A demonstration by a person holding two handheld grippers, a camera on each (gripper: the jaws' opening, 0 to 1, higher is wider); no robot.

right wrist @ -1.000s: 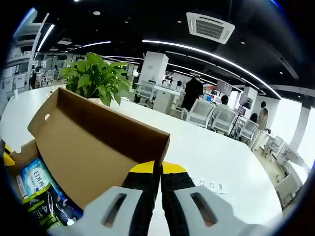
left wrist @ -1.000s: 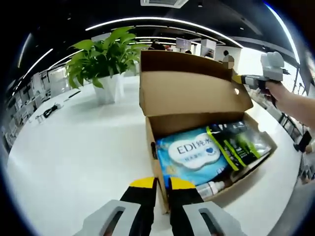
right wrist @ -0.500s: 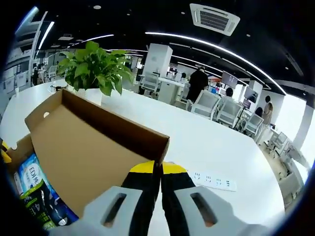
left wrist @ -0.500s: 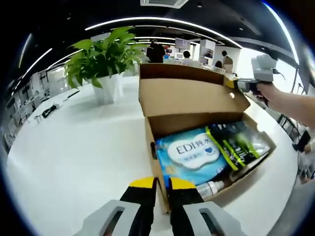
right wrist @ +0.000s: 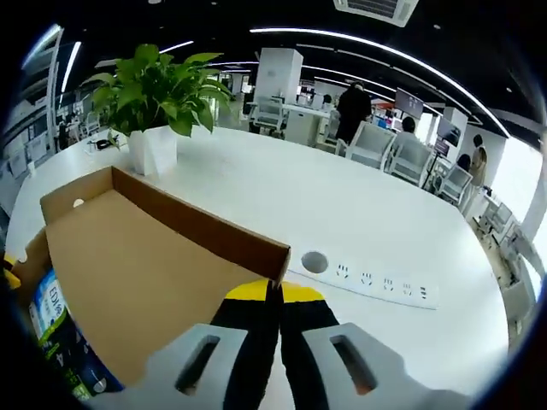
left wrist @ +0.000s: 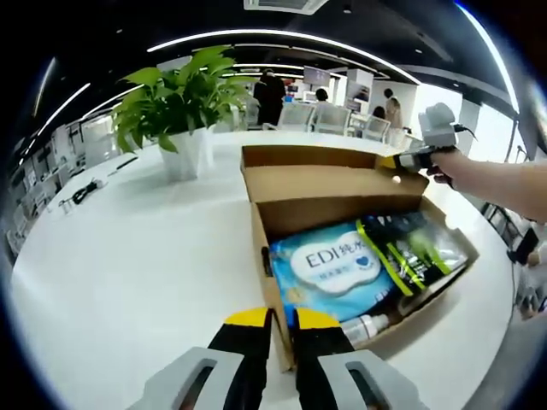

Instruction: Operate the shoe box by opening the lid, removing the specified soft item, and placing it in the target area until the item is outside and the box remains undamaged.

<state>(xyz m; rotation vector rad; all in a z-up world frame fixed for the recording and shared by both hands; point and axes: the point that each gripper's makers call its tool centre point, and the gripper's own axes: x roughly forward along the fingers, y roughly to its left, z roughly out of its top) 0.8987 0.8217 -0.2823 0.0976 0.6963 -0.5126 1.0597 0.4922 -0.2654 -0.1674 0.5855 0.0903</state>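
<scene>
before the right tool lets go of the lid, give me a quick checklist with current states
1. Lid folded back past upright: ok.
2. Right tool shut on the lid's edge: ok.
3. Left tool shut on the shoe box front wall: ok.
4. Blue EDI soft pack exposed on top: ok.
5. Box walls untorn: cannot tell.
6. White table bare beside the box for placing: ok.

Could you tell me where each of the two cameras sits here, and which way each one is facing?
Left gripper view: rides on the left gripper, shut on the box front wall, looking across packets toward the folded-back lid; the person's forearm and the right gripper show.
Right gripper view: rides on the right gripper, shut on the lid corner, facing a power strip and chairs.
Shared: box, lid, potted plant, white table.
</scene>
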